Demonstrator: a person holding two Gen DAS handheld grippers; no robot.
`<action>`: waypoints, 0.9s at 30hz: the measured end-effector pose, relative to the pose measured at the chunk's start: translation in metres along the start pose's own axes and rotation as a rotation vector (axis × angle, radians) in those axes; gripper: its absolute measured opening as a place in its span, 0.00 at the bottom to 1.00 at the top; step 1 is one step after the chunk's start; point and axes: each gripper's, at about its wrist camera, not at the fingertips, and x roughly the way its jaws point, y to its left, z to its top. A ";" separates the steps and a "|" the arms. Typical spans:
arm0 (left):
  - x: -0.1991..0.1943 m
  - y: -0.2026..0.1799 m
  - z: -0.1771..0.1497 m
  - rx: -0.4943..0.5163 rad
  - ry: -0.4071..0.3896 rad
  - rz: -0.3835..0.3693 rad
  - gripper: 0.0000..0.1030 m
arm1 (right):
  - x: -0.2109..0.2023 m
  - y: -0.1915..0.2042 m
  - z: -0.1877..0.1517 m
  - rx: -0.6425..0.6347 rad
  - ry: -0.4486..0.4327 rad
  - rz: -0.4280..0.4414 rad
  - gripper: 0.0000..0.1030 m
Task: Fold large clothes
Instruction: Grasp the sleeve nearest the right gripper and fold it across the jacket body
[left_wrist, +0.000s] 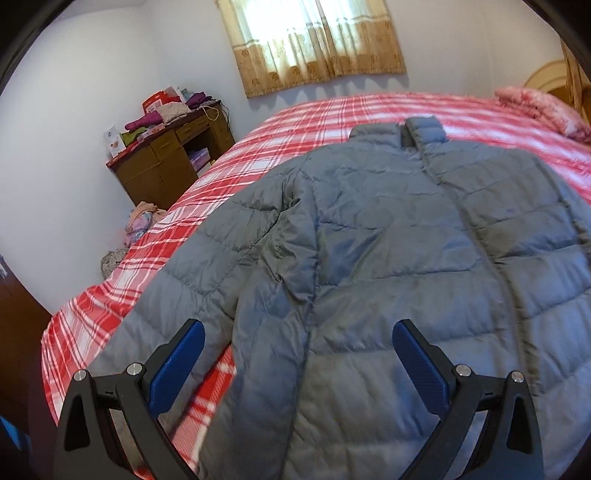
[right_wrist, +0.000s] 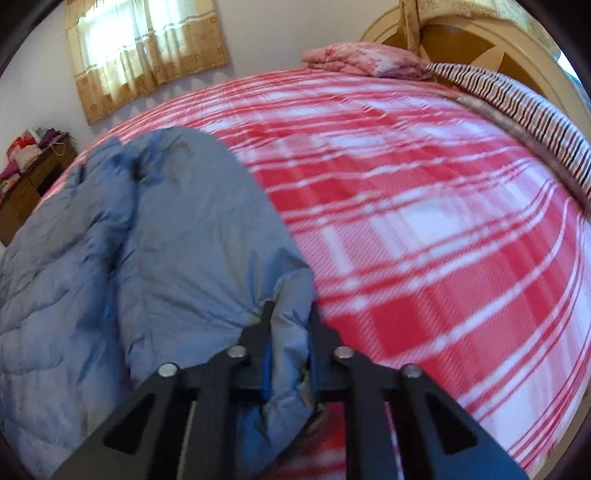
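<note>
A grey puffer jacket (left_wrist: 369, 240) lies spread on the bed (left_wrist: 295, 118), collar toward the far wall. The left gripper (left_wrist: 297, 354) hangs above its lower part, jaws wide apart and holding nothing. The right gripper (right_wrist: 290, 325) has its jaws clamped on a sleeve (right_wrist: 207, 229) end of the jacket, just above the plaid cover.

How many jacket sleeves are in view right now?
2. One sleeve lies flat beside the jacket on the bed, ahead of the open left gripper. The other sleeve is clamped in the right gripper.
</note>
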 end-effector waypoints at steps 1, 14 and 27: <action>0.006 0.002 0.002 0.010 0.000 0.015 0.99 | 0.003 -0.008 0.007 0.006 -0.010 -0.021 0.13; 0.041 0.031 0.017 -0.006 0.016 0.084 0.99 | 0.032 -0.064 0.053 0.096 -0.027 -0.159 0.89; 0.047 0.029 0.050 -0.011 -0.011 0.079 0.99 | 0.006 -0.042 0.077 0.011 -0.103 -0.181 0.14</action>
